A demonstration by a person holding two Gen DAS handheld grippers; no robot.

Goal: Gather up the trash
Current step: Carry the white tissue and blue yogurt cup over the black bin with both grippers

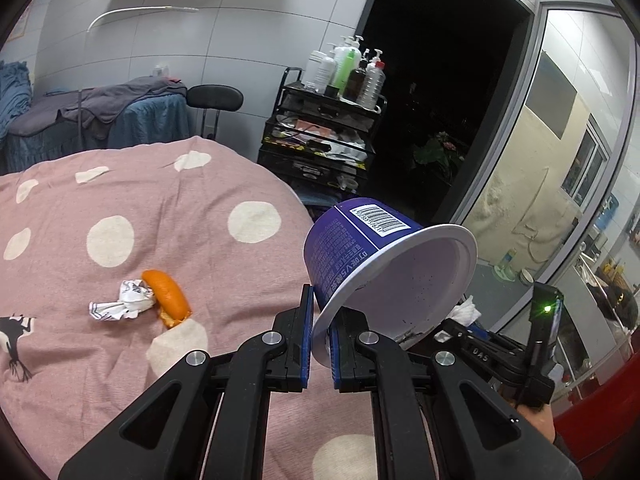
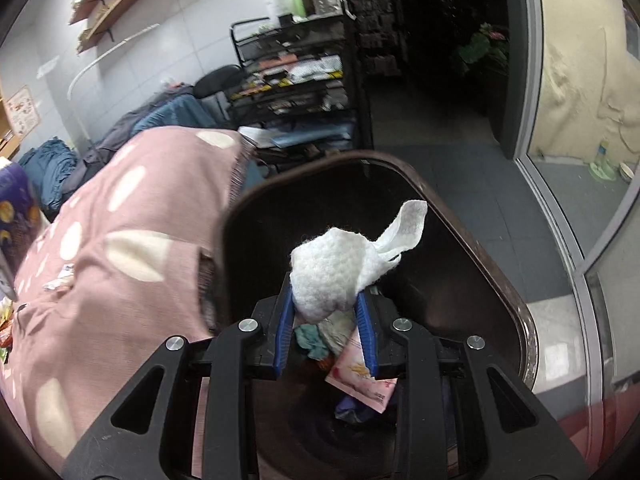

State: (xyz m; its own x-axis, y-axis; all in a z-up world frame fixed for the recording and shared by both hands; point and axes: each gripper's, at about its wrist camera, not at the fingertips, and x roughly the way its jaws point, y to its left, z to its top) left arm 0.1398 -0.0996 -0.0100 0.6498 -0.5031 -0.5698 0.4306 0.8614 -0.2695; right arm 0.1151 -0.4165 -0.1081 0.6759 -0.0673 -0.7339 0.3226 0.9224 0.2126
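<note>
My left gripper point(image 1: 320, 336) is shut on the white rim of a purple paper cup point(image 1: 360, 248), held tilted above the edge of the pink polka-dot blanket point(image 1: 160, 216). An orange peel point(image 1: 168, 298) and a crumpled paper wrapper point(image 1: 122, 300) lie touching on the blanket to its left. My right gripper point(image 2: 326, 320) is shut on a crumpled white tissue point(image 2: 332, 272) and holds it over the open dark trash bin point(image 2: 500, 280). The bin holds a pink packet point(image 2: 360, 380) and other scraps.
A black wire cart point(image 1: 320, 140) with bottles on top stands beyond the bed, next to a dark doorway. A glass partition point(image 1: 560, 160) runs on the right. A black stool point(image 1: 216, 98) and piled blue cloths stand at the back left.
</note>
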